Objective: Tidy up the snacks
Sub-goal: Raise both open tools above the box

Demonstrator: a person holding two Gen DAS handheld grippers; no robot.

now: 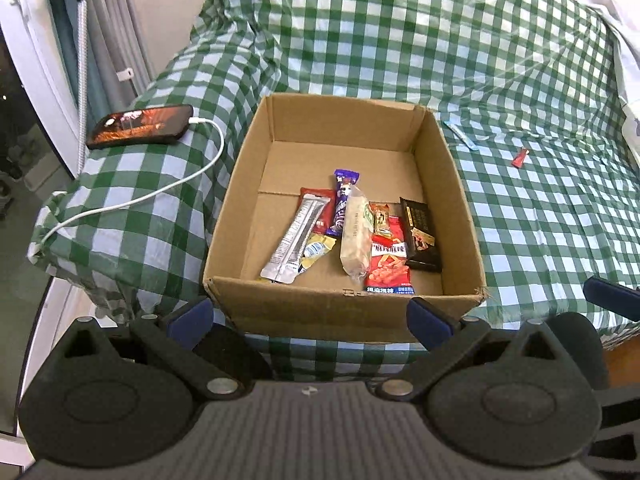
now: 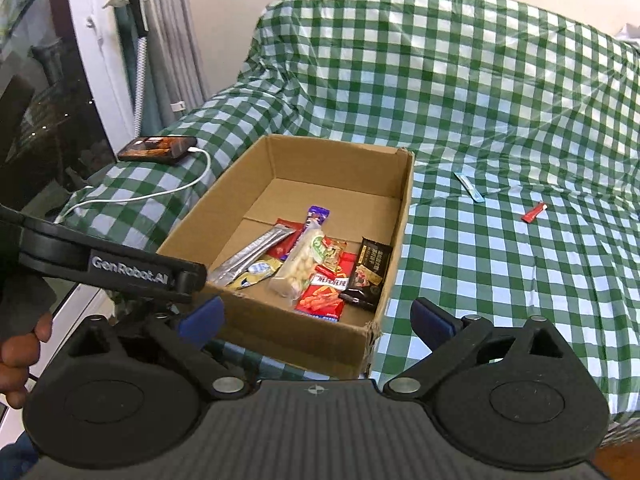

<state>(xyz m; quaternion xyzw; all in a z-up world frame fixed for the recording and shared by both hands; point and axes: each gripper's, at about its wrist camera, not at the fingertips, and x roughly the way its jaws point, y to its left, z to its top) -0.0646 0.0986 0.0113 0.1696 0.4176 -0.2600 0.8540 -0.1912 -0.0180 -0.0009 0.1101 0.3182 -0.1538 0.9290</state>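
A cardboard box (image 1: 348, 208) sits open on a surface draped in green-and-white checked cloth (image 1: 540, 216); what lies under the cloth, a table or a sofa, I cannot tell. The snacks lie in a loose heap on the box floor, toward its near right corner: a silver sachet (image 1: 294, 236), a yellow packet (image 1: 318, 250) partly under it, a purple wrapper (image 1: 344, 204), a pale clear-wrapped bar (image 1: 355, 236) lying across the others, a red pack (image 1: 388, 264) and a black bar (image 1: 420, 234) beside the right wall.

Two items remain outside on the cloth, well to the right of the box: a thin light-blue stick (image 1: 460, 134) and, further right, a small red sachet (image 1: 520, 157).

A phone (image 1: 140, 126) rests on the raised cloth left of the box, with a white cable (image 1: 176, 188) plugged into it.

The left gripper (image 1: 310, 318) hangs over the box's near wall, jaws spread wide with nothing in them. The right gripper (image 2: 318, 318) hangs over the near right corner, jaws likewise released and empty. In the right wrist view a hand (image 2: 18, 360) shows at the left edge.
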